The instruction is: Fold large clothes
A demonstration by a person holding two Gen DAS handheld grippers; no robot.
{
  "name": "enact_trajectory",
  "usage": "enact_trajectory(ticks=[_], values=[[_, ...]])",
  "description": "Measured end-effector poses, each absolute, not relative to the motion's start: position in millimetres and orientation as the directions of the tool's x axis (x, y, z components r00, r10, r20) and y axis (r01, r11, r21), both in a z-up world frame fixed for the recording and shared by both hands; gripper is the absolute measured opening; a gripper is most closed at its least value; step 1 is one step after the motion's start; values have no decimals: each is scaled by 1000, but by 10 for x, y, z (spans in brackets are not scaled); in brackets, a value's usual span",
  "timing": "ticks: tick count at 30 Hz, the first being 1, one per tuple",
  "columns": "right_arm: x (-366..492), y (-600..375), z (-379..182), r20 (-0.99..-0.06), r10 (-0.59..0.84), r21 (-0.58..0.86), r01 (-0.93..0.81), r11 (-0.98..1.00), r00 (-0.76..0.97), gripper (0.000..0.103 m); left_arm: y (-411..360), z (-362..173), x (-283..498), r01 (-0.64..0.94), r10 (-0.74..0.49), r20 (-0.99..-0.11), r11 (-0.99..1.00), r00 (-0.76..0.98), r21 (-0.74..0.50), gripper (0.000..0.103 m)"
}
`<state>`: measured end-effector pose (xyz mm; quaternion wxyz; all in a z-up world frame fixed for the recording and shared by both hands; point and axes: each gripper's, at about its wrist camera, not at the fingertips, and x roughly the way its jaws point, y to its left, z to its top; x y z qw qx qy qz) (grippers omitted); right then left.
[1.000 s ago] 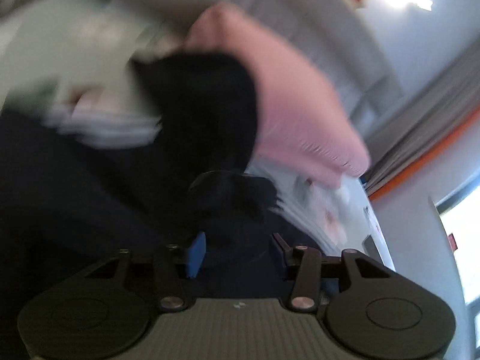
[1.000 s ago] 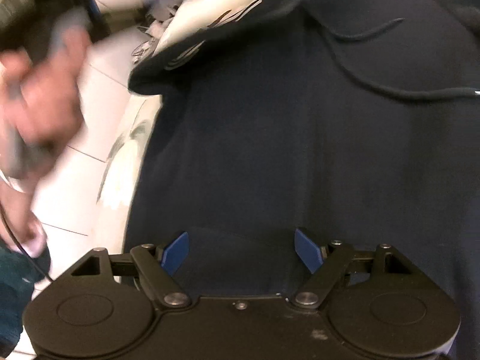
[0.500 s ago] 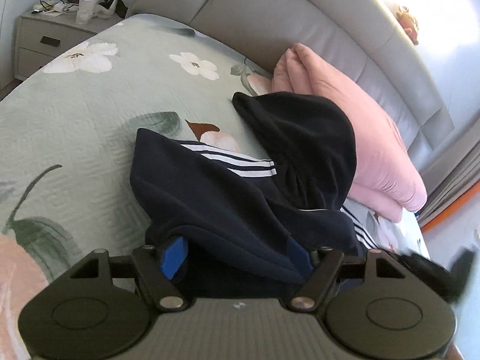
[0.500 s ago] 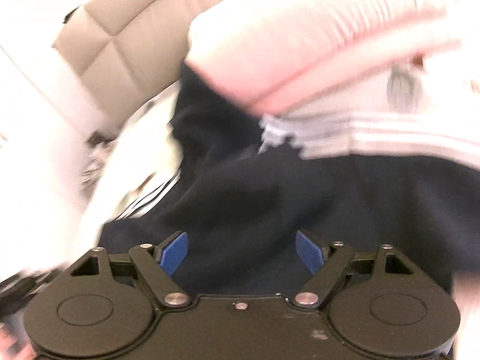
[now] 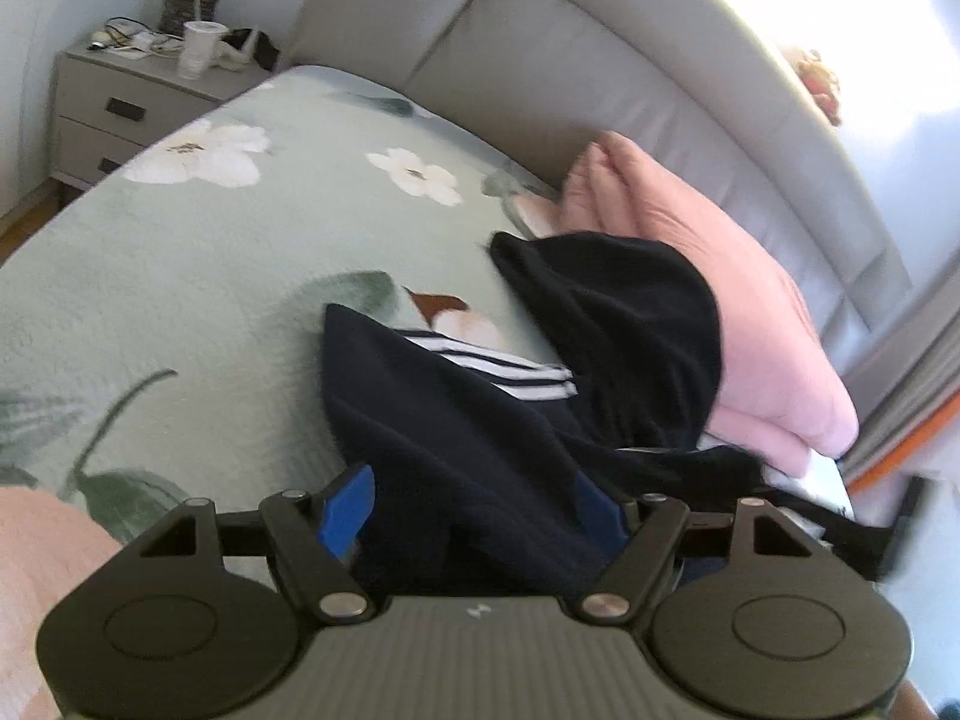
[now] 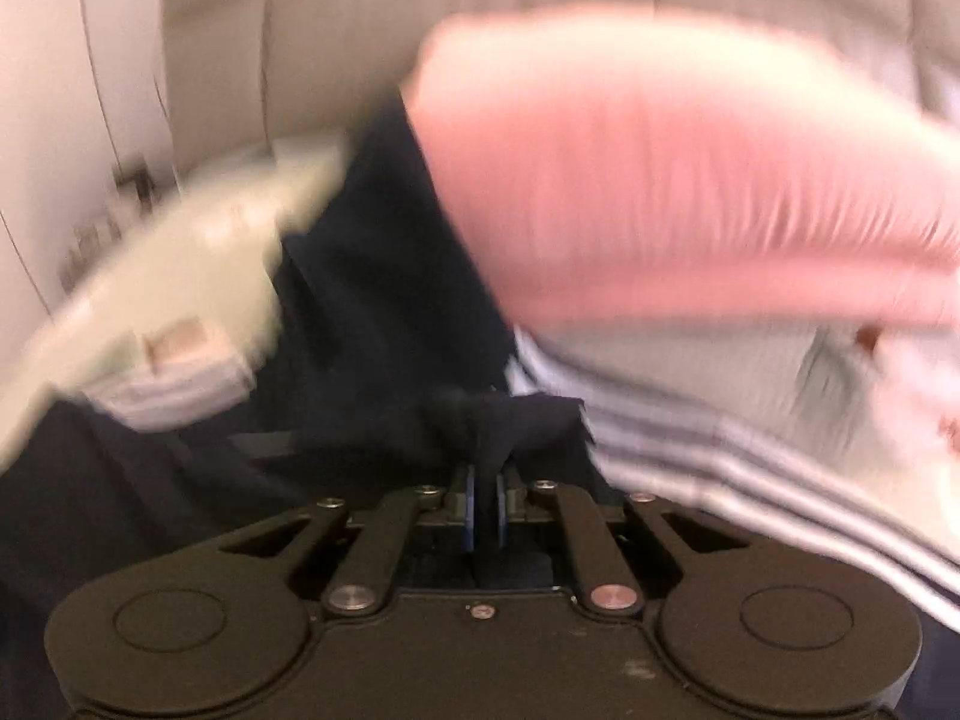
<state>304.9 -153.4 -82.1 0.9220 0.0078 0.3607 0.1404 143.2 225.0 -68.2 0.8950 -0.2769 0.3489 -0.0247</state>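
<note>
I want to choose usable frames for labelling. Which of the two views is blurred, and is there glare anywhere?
Right wrist view: strong motion blur smears the pink pillow and the hoodie; only the right hand-held gripper, shut on dark cloth, stays sharp. Left wrist view: mostly sharp, with fisheye bending of the headboard; bright glare washes out the upper right corner.

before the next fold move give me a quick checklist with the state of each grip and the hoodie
1. Right gripper shut on fabric: ok, a bunch of the dark navy white-striped hoodie is pinched between its blue pads.
2. Left gripper gripping: not ok, jaws open with hoodie cloth lying between them.
3. Hood flat: not ok, it rests against the pink folded quilt.
4. Sleeve positions: cannot tell, the right wrist view is blurred.
5. Space on the green floral bedspread: ok, open area left of the hoodie.
</note>
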Motion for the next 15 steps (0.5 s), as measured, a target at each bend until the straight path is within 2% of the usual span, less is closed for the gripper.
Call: enact_trajectory(ticks=[3, 5, 7, 9, 10, 11, 13, 15], values=[[2918, -1686, -362, -585, 281, 200, -201, 959, 761, 7, 2259, -722, 1470, -151, -237, -614, 846, 753, -512, 76], [2910, -1812, -219, -574, 225, 212, -123, 969, 788, 7, 2212, -775, 1473, -141, -242, -622, 854, 744, -501, 76], [2879, -2037, -188, -606, 161, 217, -32, 976, 779, 10, 2125, -877, 1507, -123, -262, -645, 865, 718, -487, 76], [2970, -2169, -362, -688, 163, 221, -9, 975, 707, 12, 1998, -1024, 1584, -119, -258, -699, 889, 667, -443, 75], [3018, -2254, -539, -736, 152, 217, 16, 976, 660, 24, 1944, -1103, 1627, -121, -249, -723, 900, 644, -419, 74], [3056, -2314, -685, -767, 143, 212, 37, 977, 625, 30, 1897, -1178, 1660, -128, -236, -747, 910, 621, -394, 73], [3133, -2434, -987, -817, 119, 201, 86, 976, 564, 50, 1861, -1278, 1687, -145, -225, -772, 914, 594, -378, 69], [3123, -2573, -1115, -824, 139, 256, 141, 956, 549, 53, 1877, -1274, 1641, -145, -230, -748, 905, 623, -399, 71]])
